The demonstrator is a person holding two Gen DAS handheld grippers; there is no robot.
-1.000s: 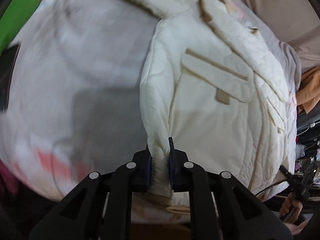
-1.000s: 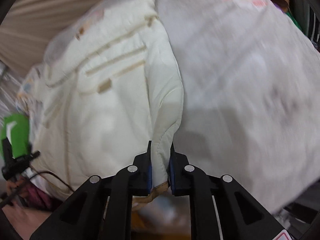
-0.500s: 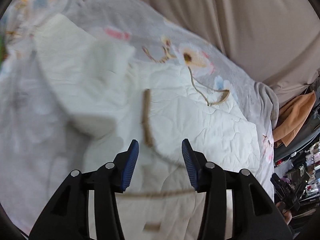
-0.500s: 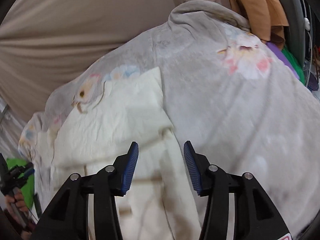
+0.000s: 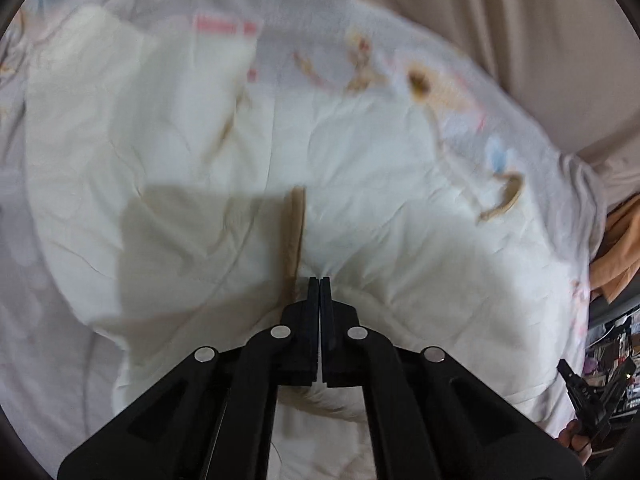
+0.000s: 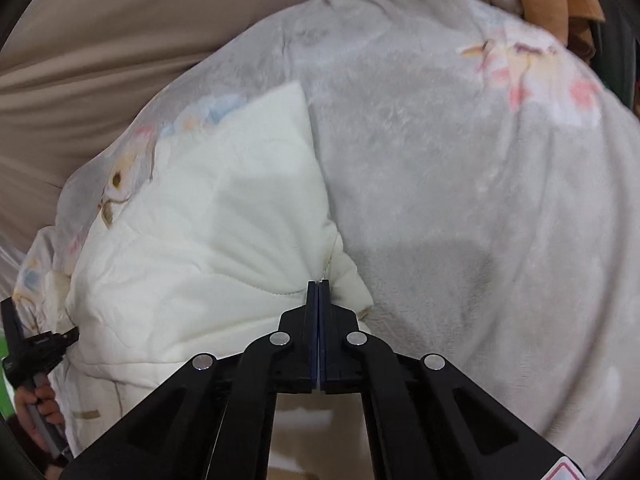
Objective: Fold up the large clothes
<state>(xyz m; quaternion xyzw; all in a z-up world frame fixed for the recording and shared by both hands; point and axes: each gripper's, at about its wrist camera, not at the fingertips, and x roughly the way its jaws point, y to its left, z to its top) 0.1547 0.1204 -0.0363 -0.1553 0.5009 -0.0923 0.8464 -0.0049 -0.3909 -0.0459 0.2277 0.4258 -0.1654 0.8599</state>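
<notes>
A cream quilted jacket point(image 5: 360, 160) with tan trim point(image 5: 296, 224) lies folded on the bed, its plain lining side up. My left gripper point(image 5: 320, 280) is at the near fold. Its jaws are closing and the pads meet on a small pinch of puckered cream fabric. In the right wrist view the jacket point(image 6: 220, 220) fills the left half. My right gripper point(image 6: 319, 282) sits at the jacket's right corner. Its jaws are closing too, and fabric gathers between the tips.
A grey floral blanket point(image 6: 460, 200) covers the bed under the jacket. A beige curtain point(image 6: 120, 40) hangs behind it. Orange cloth point(image 5: 624, 248) is piled at the bed's right end. A hand holds the left gripper at the left edge of the right wrist view.
Both grippers carried the jacket's hem forward over the garment, opened and let it go. They have now shut again on the folded edge, and the pocket side is hidden.
</notes>
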